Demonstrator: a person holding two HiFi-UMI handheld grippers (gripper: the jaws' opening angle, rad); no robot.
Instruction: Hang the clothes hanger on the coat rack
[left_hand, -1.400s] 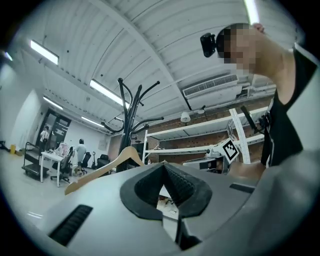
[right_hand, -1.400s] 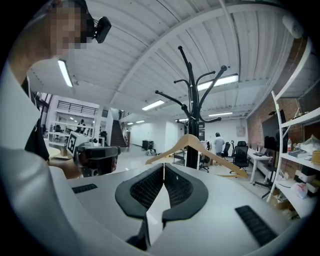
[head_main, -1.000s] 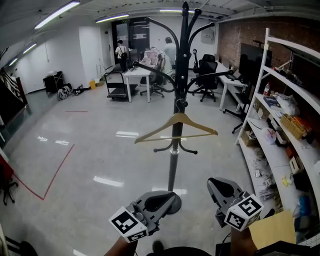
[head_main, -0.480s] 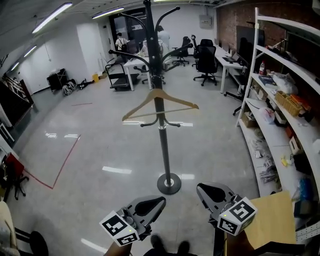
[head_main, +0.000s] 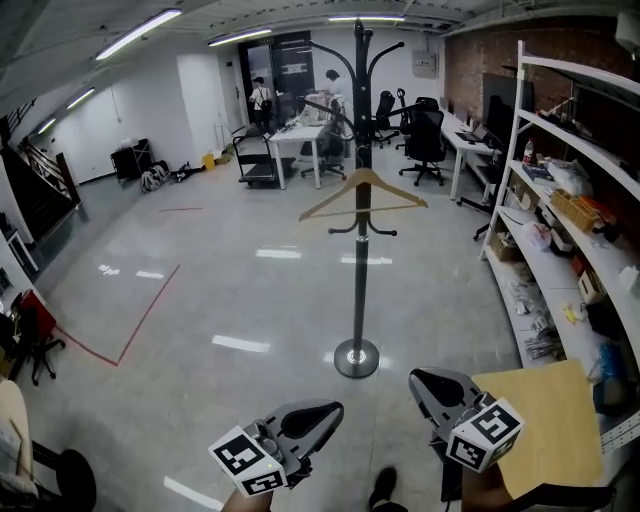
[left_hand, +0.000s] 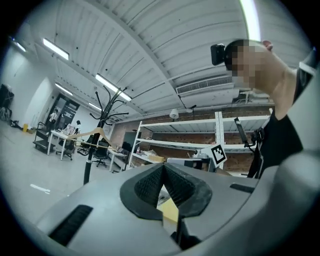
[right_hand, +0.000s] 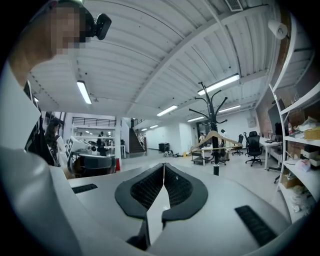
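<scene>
Both grippers were empty: the left gripper (head_main: 330, 410) had its jaws pressed together with nothing between them, and the right gripper (head_main: 420, 380) showed the same in its own view, the pads meeting along a single seam. Each was held low and level near the person's body, well apart from the coat rack (head_main: 359, 290), which stood on its round base on the open floor (head_main: 200, 300), left of the shelving unit (head_main: 560, 230). The clothes hanger (head_main: 362, 196) hung at the rack's pole at about mid-height, below the curved top arms and just above the short lower arms, its left end slightly lower in the head view; whether its hook sat fully over a peg could not be resolved. Judged from this layout, the hanging step appeared complete and the task was at or near its end. No grasp was called for next. Should the hanger need reseating, one gripper would have to be brought up to the bar, opened, and closed on the wood before lifting
</scene>
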